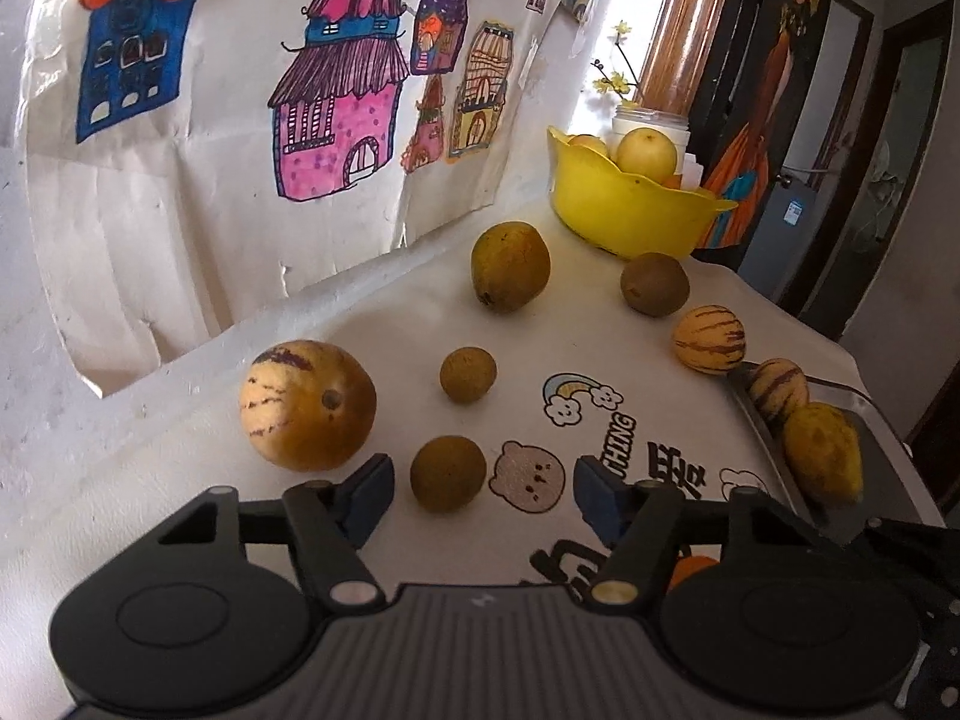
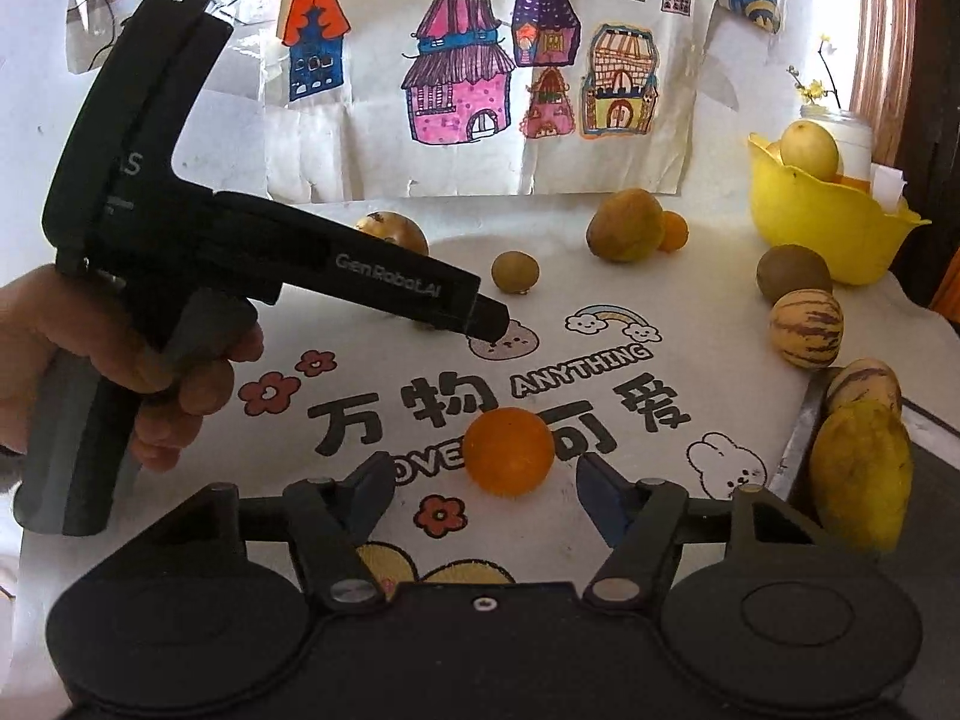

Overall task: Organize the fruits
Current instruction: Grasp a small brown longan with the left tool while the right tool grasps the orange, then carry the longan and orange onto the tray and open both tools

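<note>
My left gripper (image 1: 483, 492) is open and low over the table, with a small brown round fruit (image 1: 448, 473) between its fingers, untouched. A striped melon-like fruit (image 1: 307, 405) lies just left of it, another small brown fruit (image 1: 468, 374) beyond. My right gripper (image 2: 483, 489) is open, with an orange (image 2: 509, 451) between its fingers. The left gripper's black body (image 2: 288, 264) shows in the right wrist view, held by a hand. A yellow bowl (image 2: 828, 234) with pale fruit stands far right. A metal tray (image 2: 801, 426) at right holds a striped fruit (image 2: 864, 387) and a yellow fruit (image 2: 861, 474).
On the printed white cloth (image 2: 372, 372) lie a brown pear-like fruit (image 2: 624, 225), a small orange (image 2: 675, 231), a kiwi (image 2: 793, 273) and a striped fruit (image 2: 807, 329). Children's drawings (image 2: 462, 90) hang on the wall behind. A white jar (image 2: 846, 132) stands behind the bowl.
</note>
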The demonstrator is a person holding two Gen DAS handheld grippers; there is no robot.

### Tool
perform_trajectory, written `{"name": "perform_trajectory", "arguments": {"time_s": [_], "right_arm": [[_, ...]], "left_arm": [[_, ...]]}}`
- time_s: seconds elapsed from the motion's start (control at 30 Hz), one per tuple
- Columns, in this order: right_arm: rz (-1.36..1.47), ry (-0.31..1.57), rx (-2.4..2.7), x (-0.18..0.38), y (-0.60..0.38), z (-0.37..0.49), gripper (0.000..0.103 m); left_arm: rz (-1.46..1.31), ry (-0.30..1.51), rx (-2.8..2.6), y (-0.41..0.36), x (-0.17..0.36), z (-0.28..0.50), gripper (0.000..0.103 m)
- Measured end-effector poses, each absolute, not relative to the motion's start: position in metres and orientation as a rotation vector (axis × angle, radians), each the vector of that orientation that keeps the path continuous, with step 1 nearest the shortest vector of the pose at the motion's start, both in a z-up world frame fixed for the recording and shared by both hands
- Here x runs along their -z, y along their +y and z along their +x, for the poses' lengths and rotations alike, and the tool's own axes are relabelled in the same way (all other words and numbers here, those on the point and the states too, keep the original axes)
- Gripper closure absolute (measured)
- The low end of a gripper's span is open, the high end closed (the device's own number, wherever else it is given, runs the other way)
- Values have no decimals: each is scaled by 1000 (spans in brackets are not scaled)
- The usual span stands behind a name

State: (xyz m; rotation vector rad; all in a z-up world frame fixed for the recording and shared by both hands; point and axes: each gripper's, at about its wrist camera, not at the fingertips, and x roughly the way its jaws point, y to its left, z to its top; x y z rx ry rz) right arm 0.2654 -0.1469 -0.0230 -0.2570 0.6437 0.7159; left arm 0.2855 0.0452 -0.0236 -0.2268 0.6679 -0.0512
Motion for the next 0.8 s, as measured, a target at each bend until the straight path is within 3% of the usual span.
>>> {"name": "perform_trajectory", "arguments": {"time_s": [0.13, 0.4, 0.7, 0.8], "right_arm": [[-237, 656, -718, 24, -147, 269, 40], [-222, 651, -706, 25, -147, 270, 49], [-217, 635, -686, 25, -147, 269, 67], [-217, 627, -682, 25, -148, 267, 67]], "left_arm": [[-207, 666, 17, 43, 24, 289, 50], [-214, 651, 9, 46, 27, 285, 72], [-244, 662, 37, 47, 26, 280, 74], [-234, 669, 35, 44, 25, 275, 74]]}}
